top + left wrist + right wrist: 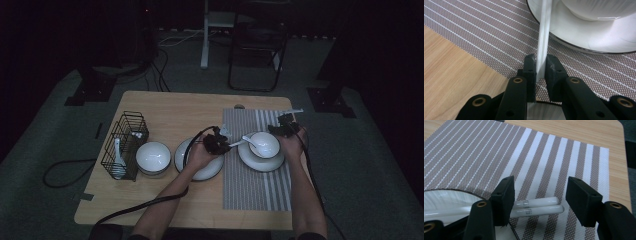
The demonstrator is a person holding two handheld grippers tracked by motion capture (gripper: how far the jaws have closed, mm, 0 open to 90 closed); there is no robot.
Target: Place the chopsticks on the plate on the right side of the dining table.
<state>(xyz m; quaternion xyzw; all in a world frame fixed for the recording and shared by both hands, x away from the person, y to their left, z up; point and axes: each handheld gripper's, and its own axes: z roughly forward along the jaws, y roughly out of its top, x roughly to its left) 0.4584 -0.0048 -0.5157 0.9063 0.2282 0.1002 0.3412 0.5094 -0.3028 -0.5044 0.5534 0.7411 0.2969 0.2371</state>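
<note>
My left gripper (540, 60) is shut on the handle of a white spoon (543, 37). In the high view that gripper (223, 144) hovers over the placemat's left edge, and the spoon (245, 140) reaches right to the rim of a white bowl (265, 144) standing on a plate (248, 159). My right gripper (540, 187) is open above the striped placemat (544, 157), just behind the plate (446, 197). Two white chopsticks (536, 207) lie low between its jaws, running from the plate onto the mat, untouched. In the high view the right gripper (286, 124) sits at the bowl's far right.
A second plate (212, 169) lies under my left hand, with another white bowl (152, 157) to its left. A black wire basket (125, 145) holding a spoon stands near the table's left edge. Bare wood spans the table's back (190, 107).
</note>
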